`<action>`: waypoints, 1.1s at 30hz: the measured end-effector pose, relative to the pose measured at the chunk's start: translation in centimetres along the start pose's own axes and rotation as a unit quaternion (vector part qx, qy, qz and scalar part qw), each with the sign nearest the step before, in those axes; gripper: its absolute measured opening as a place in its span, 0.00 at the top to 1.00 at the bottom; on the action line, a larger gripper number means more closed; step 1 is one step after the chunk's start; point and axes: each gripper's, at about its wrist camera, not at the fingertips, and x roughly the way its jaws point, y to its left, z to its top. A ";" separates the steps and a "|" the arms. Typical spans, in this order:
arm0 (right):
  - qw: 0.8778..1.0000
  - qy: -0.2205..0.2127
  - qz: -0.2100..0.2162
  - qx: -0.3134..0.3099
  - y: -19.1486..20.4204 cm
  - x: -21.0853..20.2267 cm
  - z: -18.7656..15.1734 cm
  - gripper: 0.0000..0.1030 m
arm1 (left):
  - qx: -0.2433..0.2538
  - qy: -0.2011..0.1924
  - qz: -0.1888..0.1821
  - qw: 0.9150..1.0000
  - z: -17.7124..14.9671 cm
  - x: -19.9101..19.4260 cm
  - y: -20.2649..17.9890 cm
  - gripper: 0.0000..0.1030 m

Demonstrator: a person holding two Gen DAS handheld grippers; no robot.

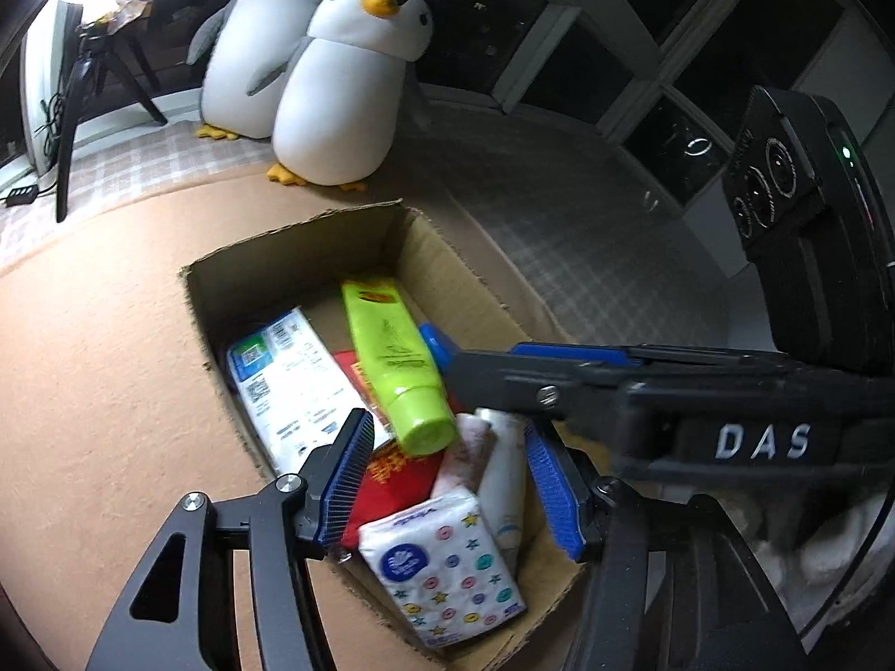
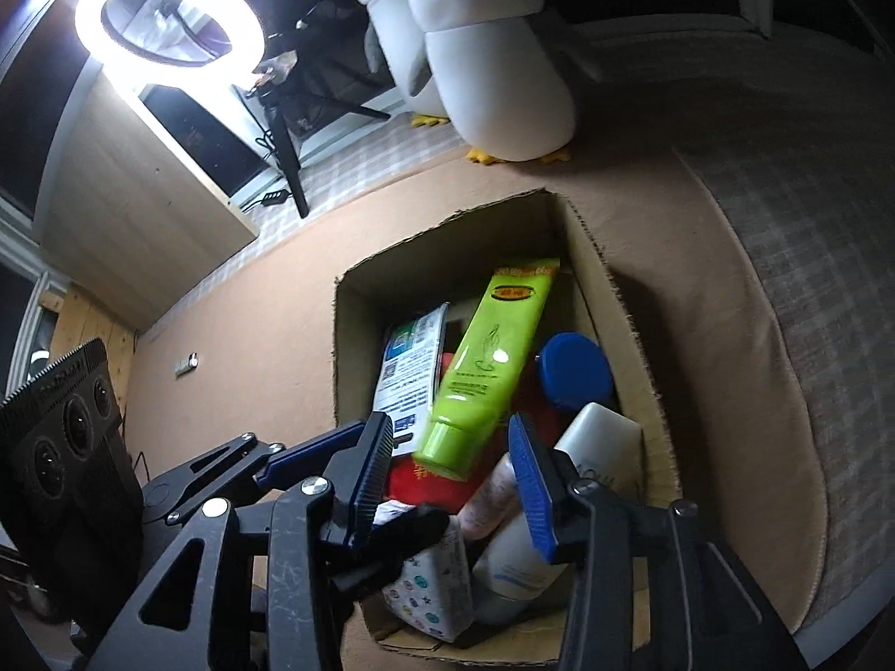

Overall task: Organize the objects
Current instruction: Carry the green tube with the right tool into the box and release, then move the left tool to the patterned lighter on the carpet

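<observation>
An open cardboard box (image 1: 291, 257) (image 2: 615, 302) sits on a tan mat and holds several items. A lime green tube (image 1: 394, 358) (image 2: 486, 369) lies on top, cap toward me. Beside it are a white and blue packet (image 1: 285, 386) (image 2: 411, 374), a red pouch (image 1: 397, 481), a tissue pack with coloured dots (image 1: 447, 559) (image 2: 430, 587), a white bottle (image 1: 503, 481) (image 2: 598, 447) and a blue lid (image 2: 573, 372). My left gripper (image 1: 447, 481) is open and empty above the box. My right gripper (image 2: 453, 481) is open and empty just behind the tube's cap.
Two plush penguins (image 1: 347, 89) (image 2: 492, 56) stand behind the box. A lit ring light (image 2: 168, 22) on a tripod (image 1: 72, 112) is at the back left. A checked grey cushion (image 2: 811, 279) lies to the right. The right gripper's body crosses the left wrist view (image 1: 727, 391).
</observation>
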 end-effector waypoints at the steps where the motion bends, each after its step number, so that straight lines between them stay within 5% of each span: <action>1: 1.000 0.000 0.001 0.001 -0.1 0.0 0.0 0.61 | -0.004 -0.001 0.002 1.000 -0.1 -0.1 0.3 0.42; 18: 1.000 -0.009 0.015 -0.025 5.0 1.2 -1.7 0.54 | -0.086 -0.040 0.085 0.992 -3.7 -8.0 11.6 0.42; 33: 0.997 -0.007 0.041 -0.064 13.2 4.3 -4.7 0.48 | -0.181 -0.075 0.193 0.961 -8.2 -18.8 28.0 0.42</action>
